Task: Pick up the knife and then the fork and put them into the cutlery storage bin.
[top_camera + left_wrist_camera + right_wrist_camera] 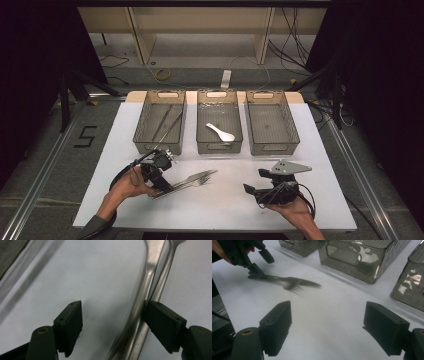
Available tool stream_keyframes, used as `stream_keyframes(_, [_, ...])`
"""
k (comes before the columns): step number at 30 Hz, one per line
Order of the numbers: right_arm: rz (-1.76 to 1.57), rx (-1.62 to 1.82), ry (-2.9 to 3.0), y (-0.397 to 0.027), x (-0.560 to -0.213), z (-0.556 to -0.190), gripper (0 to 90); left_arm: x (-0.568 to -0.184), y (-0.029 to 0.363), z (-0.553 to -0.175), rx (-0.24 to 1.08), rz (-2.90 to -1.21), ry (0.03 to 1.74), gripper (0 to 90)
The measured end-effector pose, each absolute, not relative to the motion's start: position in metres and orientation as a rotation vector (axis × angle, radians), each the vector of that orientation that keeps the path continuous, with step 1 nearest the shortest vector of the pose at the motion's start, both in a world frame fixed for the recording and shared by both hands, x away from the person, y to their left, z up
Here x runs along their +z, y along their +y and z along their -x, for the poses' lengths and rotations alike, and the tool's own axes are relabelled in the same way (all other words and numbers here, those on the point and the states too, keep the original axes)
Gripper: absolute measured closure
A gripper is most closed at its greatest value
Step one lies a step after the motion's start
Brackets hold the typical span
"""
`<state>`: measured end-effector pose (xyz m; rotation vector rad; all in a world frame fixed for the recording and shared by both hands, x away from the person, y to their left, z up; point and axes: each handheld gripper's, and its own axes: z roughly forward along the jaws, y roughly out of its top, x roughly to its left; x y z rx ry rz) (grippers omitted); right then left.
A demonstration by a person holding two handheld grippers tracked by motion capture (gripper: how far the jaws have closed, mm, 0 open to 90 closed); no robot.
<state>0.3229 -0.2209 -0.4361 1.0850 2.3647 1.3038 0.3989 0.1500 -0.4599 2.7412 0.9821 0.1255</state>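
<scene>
Steel cutlery (186, 181) near the front-left of the white table (225, 210): a fork and a second piece, lying together, handles toward the left gripper (159, 176). Hard to tell from the high view what that second piece is. In the left gripper view, two handles (140, 322) side by side, cut off at top and bottom, one jaw touching the outer handle, the other jaw well apart on bare table; tongs spread, clamped on nothing. In the right gripper view, fork tines (293, 286) plain, a blade-like tip beyond them. Right gripper (260, 192) near the front-right edge, tongs wide apart over bare table. Farther back, three mesh baskets (219, 145) along the far edge: chopsticks (167, 122) in the left, white spoon (221, 133) in the middle.
</scene>
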Motion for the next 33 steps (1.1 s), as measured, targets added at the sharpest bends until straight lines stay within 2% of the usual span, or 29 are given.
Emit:
stream_keyframes(5, [-1.087, 1.303, 2.367, -0.2208, -0.4363, -0.3231, 23.4, -0.4597, 0.1482, -0.3990, 0.111, -2.736, 0.970, 32.9])
stream_keyframes(10, [-1.083, 1.292, 2.370, -0.2198, -0.4368, -0.3232, 23.5, -0.4593, 0.1469, -0.3997, 0.094, -2.737, 0.958, 41.8])
stream_keyframes(29, [-1.083, 1.288, 2.366, -0.2198, -0.4363, -0.3230, 23.5, -0.4598, 0.1444, -0.3985, 0.068, -2.734, 0.937, 53.0])
stream_keyframes(33, [-1.083, 1.289, 2.366, -0.2203, -0.4360, -0.3229, 23.6, -0.4623, 0.1403, -0.3973, 0.081, -2.793, 0.911, 54.3])
